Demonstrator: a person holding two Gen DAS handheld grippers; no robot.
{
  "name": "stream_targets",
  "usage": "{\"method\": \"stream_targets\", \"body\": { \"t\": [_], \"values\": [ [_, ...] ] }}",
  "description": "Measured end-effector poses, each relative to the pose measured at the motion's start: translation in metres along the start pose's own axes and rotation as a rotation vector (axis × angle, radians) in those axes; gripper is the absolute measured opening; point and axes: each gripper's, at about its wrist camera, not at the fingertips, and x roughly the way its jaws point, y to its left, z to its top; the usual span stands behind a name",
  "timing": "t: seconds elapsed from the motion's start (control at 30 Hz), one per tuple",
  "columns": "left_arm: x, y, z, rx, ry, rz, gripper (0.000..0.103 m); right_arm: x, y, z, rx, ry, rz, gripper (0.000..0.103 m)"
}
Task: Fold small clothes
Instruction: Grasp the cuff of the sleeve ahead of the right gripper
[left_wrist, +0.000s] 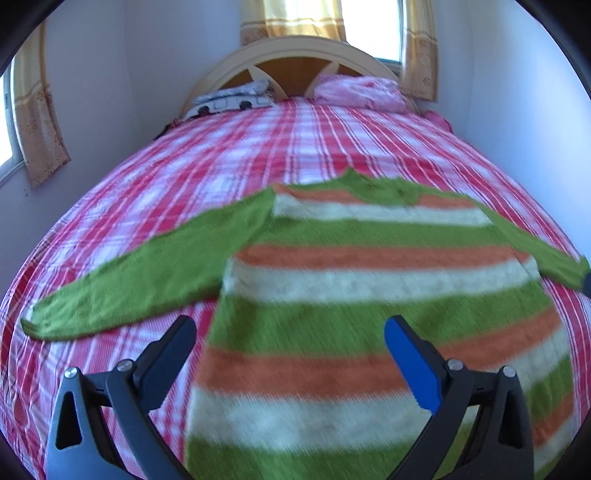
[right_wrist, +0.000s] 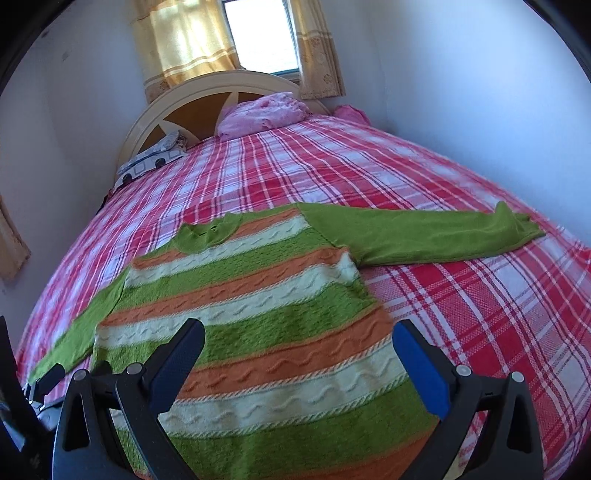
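Observation:
A small knitted sweater (left_wrist: 332, 288) with green, orange and white stripes lies flat on the bed, collar away from me, both green sleeves spread out. It also shows in the right wrist view (right_wrist: 258, 295). My left gripper (left_wrist: 290, 328) is open and empty above the sweater's lower left side. My right gripper (right_wrist: 299, 332) is open and empty above the sweater's lower right part. The left sleeve (left_wrist: 140, 269) reaches left, the right sleeve (right_wrist: 436, 232) reaches right. The left gripper's body shows at the left edge of the right wrist view (right_wrist: 44, 380).
The bed has a red and white plaid cover (left_wrist: 221, 155). A pink pillow (left_wrist: 358, 90) and a grey patterned pillow (left_wrist: 232, 98) lie at a curved headboard (left_wrist: 295, 50). White walls stand close on both sides, with curtained windows (right_wrist: 258, 37).

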Motion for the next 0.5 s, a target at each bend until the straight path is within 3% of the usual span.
{"method": "stream_targets", "body": {
  "t": [0.1,0.2,0.23,0.33,0.43,0.5],
  "values": [
    [0.017,0.012,0.004,-0.015,-0.041,0.05,0.103,0.005,-0.044,0.017,0.055,-0.045,-0.039,0.102],
    [0.039,0.025,0.003,-0.027,-0.028,0.078,0.103,0.006,-0.103,0.043,0.103,-0.093,-0.16,0.102],
    [0.044,0.029,0.001,-0.037,-0.022,0.082,0.103,0.007,-0.134,0.055,0.151,-0.107,-0.18,0.098],
    [0.058,0.039,-0.005,-0.086,0.009,0.088,0.103,0.013,-0.214,0.079,0.328,-0.09,-0.248,0.056],
    [0.063,0.044,-0.007,-0.132,0.04,0.04,0.103,0.021,-0.296,0.088,0.576,-0.09,-0.248,0.052],
    [0.063,0.041,-0.008,-0.128,0.041,0.036,0.103,0.028,-0.329,0.089,0.659,-0.08,-0.251,0.052]
  ]
}}
